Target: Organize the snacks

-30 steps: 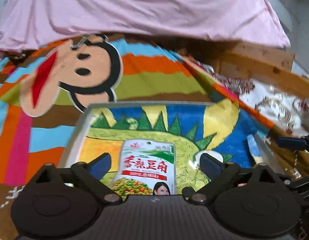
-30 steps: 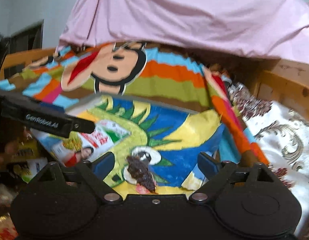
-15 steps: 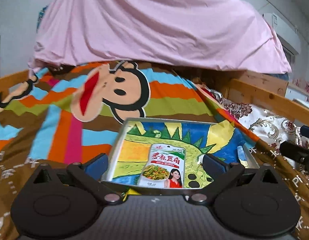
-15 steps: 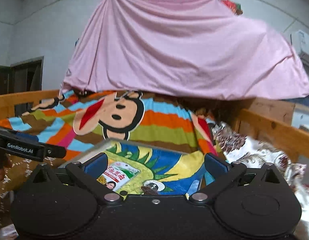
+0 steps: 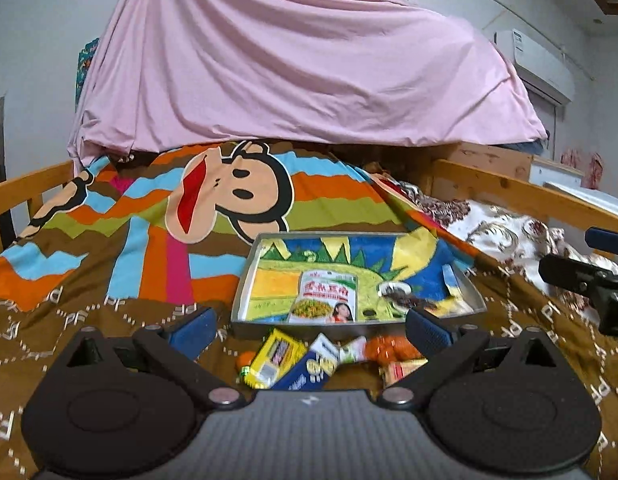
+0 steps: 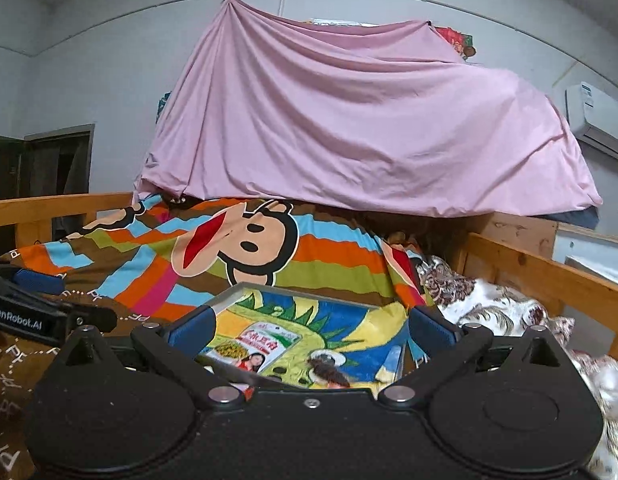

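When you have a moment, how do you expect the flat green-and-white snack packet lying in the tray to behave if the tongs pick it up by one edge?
The snack packet lies flat in the tray, so it is probably a thin, light pouch that would sag when lifted by an edge. Its printed film looks glossy, so it may slip in a loose grip. Flat as it is, it should slide rather than roll if pushed.

Bed's blanket point(image 5: 109, 272) left of the tray point(image 5: 245, 280) is bare, open passage there; loose snack packets point(image 5: 321, 356) crowd the blanket just before the tray's near wall, blocking a low approach from the front. Inside the tray, the bean packet point(image 5: 327, 298) takes the middle and a dark snack point(image 5: 405, 300) the right; far part is free. Wooden rails point(image 5: 529, 196) bound the right side; pink sheet point(image 5: 301, 60) hangs over the far end.
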Demonstrator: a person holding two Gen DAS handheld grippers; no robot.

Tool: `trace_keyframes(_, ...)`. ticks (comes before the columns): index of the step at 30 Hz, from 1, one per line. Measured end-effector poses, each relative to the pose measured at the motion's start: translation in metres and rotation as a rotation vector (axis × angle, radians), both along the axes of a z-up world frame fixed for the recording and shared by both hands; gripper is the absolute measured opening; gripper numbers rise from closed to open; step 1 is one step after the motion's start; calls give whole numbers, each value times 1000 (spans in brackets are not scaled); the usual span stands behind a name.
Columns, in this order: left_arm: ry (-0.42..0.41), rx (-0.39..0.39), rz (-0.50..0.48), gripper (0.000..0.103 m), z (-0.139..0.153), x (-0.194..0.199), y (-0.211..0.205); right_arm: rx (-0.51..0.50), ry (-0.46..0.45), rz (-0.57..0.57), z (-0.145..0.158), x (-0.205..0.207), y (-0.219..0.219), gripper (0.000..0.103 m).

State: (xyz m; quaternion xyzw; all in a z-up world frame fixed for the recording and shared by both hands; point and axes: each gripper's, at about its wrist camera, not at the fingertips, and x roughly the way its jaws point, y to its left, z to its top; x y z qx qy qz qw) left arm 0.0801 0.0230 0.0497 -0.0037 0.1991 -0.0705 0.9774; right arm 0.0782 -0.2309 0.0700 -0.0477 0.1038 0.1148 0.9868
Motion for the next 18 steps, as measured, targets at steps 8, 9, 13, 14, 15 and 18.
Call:
trace_keyframes(8,51,25,-16,103,-16,-25,3,27,69,0,-15,-29,6,102)
trace_keyframes(9,59,29,-20,103,-19,-29,4,29,78,3,-17,-32,7,102)
trace_keyframes(13,100,36,-32,103,-27,-35,3,13,127,17,-28,-43,15,102)
trace_keyframes(14,109,39,-34,103,-29,-36,3,12,140,18,-31,-44,16,102)
trace_keyframes(15,118,41,-36,103,-31,-37,3,12,152,20,-34,-45,18,102)
trace_keyframes(18,145,41,-34,103,-37,-39,4,2,194,34,-45,-50,24,102)
